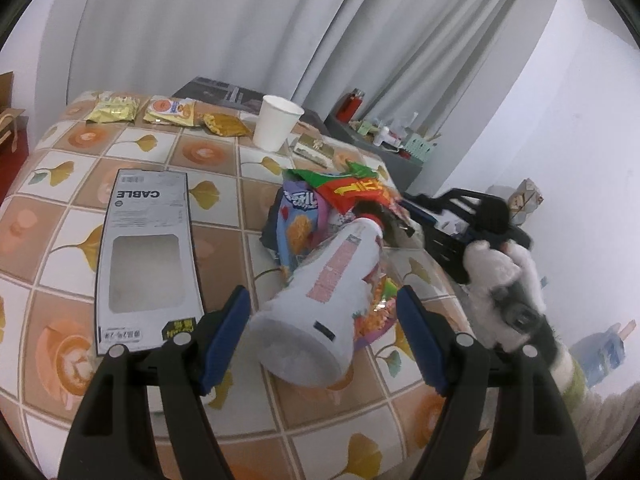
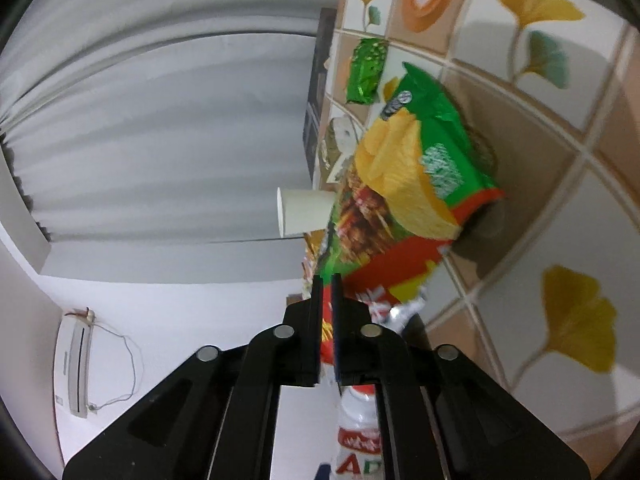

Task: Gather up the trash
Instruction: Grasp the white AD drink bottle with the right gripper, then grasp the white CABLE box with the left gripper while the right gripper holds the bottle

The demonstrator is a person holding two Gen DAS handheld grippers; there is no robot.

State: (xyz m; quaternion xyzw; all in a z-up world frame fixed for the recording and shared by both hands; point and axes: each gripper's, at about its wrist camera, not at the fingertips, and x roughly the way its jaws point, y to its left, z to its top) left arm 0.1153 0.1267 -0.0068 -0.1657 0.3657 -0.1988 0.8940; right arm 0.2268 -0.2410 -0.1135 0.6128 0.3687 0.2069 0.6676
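Two hand-held grippers over a heap of trash at the right edge of a patterned table.

The left gripper [image 1: 324,332] stands wide apart around a white plastic bottle [image 1: 320,300] lying on the table [image 1: 132,144], its pads showing a gap on each side. The right gripper [image 2: 326,320] is nearly together, with an edge of the green snack bag [image 2: 408,184] between its jaws; whether the pads press it cannot be told. The bottle looks light, stiff and smooth, best taken across its body; the bag is thin, crinkly and limp, best pinched at a seam. Only the left view shows the person's gloved hand [image 1: 504,280], a flat cable box [image 1: 148,256] and a paper cup [image 1: 276,122]; only the right view shows a small green wrapper [image 2: 366,72] further along the table.
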